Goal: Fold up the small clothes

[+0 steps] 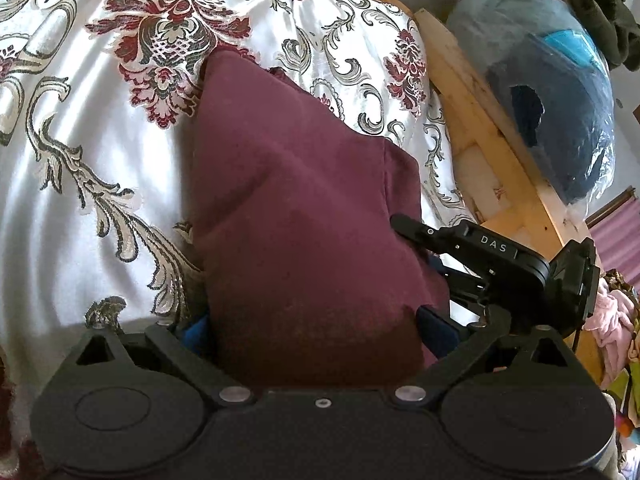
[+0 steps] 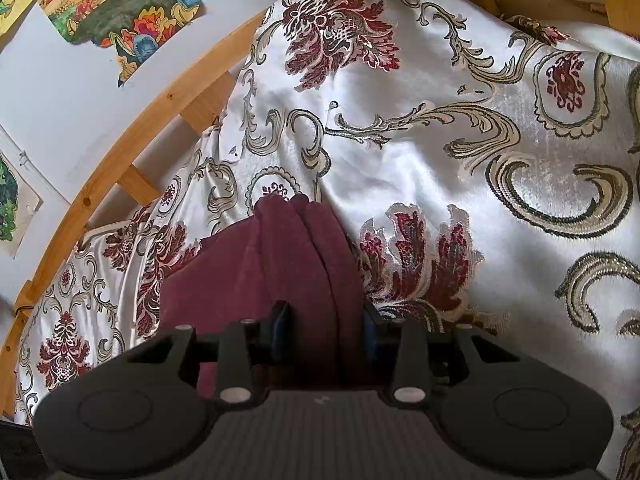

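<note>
Maroon cloth (image 1: 304, 208) lying bunched between both grippers' pads; left gripper (image 1: 316, 332) and right gripper (image 2: 324, 332) each clamping it. "DAS" showing on right gripper's finger.

Wooden bed (image 1: 496, 136) w/ floral satin cover (image 1: 72, 184); maroon garment (image 1: 296, 208) on it.

Maroon garment (image 2: 288, 276) bunched and clamped between blue pads of right gripper (image 2: 324, 332), laid on satin floral bedspread (image 2: 460, 160) — wooden bed frame (image 2: 132, 136) and colourful drawings (image 2: 124, 12) seen at left.
</note>
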The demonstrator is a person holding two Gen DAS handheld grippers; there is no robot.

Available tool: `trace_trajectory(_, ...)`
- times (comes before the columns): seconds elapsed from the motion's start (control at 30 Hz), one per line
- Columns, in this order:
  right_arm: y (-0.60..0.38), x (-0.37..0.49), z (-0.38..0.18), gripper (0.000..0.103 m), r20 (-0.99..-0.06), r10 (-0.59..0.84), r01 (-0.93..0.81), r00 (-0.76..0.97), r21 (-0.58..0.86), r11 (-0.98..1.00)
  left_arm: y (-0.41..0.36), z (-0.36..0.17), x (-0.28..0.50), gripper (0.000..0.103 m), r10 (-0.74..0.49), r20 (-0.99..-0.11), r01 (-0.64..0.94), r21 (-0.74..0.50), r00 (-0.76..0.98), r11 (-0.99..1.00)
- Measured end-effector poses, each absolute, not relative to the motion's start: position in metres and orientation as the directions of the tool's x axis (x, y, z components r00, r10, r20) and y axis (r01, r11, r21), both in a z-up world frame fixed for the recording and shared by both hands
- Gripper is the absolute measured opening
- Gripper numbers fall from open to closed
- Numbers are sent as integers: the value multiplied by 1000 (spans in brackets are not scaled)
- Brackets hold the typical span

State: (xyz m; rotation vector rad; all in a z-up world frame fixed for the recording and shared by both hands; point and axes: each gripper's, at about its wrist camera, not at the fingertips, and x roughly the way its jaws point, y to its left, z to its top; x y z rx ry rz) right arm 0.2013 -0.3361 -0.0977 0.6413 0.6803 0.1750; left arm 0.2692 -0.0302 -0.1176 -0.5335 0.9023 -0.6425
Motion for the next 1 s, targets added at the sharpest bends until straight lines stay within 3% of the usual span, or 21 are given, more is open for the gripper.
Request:
trace_trajectory(0.23,-339,201,-100,46,-530,347,55,774,602,797,-36,-117,268,99,-686,-560,302,-628,465,717)
trace_trajectory(0.43,-337,204,-99,59,-515,336,51,788,599,799,-38,-115,266,97,-673,-573,306,-609,468,732)
trace_trajectory(0.63,-337,221,-102,60,-494,370,30,787,628,777,-36,-116,266,97,-678,-569,311,-611,466,728)
trace_trajectory(1.0,-329,221,-98,28,-494,371,9,786,610,792,-38,-112,265,93,-661,-585,300,-598,470,743)
